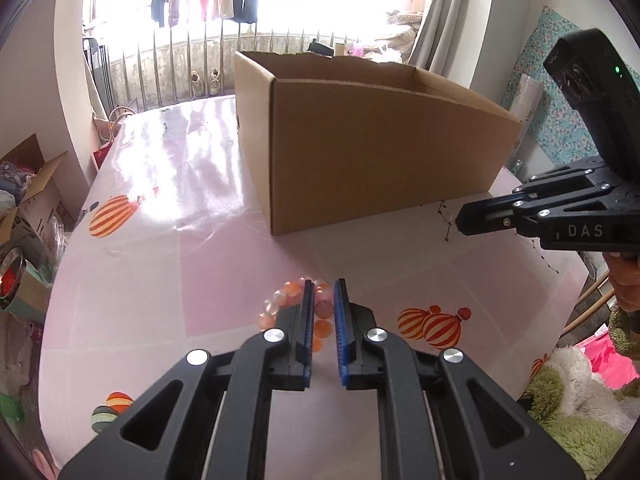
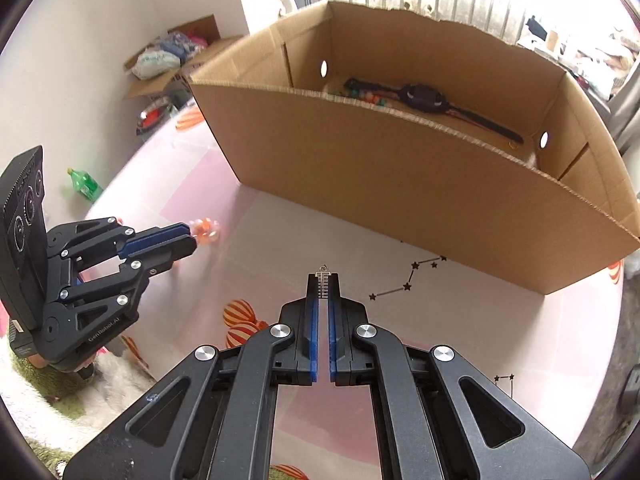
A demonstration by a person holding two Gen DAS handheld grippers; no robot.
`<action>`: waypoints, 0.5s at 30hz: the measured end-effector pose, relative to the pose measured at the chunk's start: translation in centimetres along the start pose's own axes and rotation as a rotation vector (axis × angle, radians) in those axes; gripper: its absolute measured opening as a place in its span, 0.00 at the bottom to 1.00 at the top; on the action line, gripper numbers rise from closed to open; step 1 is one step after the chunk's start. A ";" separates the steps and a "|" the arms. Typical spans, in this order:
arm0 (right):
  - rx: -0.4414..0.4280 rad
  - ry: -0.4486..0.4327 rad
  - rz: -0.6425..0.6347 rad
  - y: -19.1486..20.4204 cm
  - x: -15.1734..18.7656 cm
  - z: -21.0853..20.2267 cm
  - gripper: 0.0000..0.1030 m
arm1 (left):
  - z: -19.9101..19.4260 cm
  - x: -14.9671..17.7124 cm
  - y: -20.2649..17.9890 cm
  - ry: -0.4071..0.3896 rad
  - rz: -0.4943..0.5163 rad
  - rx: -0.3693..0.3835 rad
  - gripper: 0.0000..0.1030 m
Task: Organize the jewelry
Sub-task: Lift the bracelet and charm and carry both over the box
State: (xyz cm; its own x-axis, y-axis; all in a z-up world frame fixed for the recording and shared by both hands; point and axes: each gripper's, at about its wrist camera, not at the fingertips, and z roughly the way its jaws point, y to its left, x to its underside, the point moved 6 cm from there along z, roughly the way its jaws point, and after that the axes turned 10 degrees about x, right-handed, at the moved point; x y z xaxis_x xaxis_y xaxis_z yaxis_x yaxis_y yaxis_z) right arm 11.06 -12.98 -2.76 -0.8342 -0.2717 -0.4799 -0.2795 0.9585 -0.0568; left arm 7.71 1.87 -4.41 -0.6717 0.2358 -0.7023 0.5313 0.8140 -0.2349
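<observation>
My left gripper [image 1: 323, 285] is shut on a pink and orange bead bracelet [image 1: 288, 300], held just above the pink table; the bracelet also shows at its tip in the right wrist view [image 2: 205, 230]. My right gripper [image 2: 324, 280] is shut on the small silver clasp [image 2: 323, 280] of a black star-chain necklace [image 2: 408, 285], which trails over the table to the right. The open cardboard box [image 1: 372, 148] stands behind both grippers. Inside it lie a black watch [image 2: 420, 98] and colourful beads [image 2: 368, 98].
The table [image 1: 180, 264] has a pink cloth with striped orange balloon prints. An open carton [image 1: 32, 188] with clutter stands left of it. A green bottle [image 2: 84, 184] lies on the floor. Fluffy green and white fabric [image 1: 576, 392] sits at the right edge.
</observation>
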 end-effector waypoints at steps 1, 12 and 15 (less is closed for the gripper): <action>-0.008 -0.009 0.007 -0.2 -0.1 -0.2 0.02 | -0.7 -0.4 0.1 -0.015 -0.006 0.006 0.09; -0.093 -0.253 -0.011 -1.8 -3.5 -6.4 0.02 | -7.6 -6.8 -0.8 -0.165 -0.119 0.222 0.09; -0.126 -0.332 -0.010 -3.0 -4.8 -8.7 0.02 | -9.3 -9.4 -2.4 -0.205 -0.081 0.269 0.09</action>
State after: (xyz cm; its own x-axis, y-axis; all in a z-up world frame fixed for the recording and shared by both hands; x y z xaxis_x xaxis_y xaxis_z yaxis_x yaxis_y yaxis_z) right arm 11.76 -15.34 7.28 -0.6368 -0.2181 -0.7396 -0.3606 0.9320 0.0356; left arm 7.98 2.66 8.96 -0.6142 0.0423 -0.7880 0.6156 0.6504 -0.4450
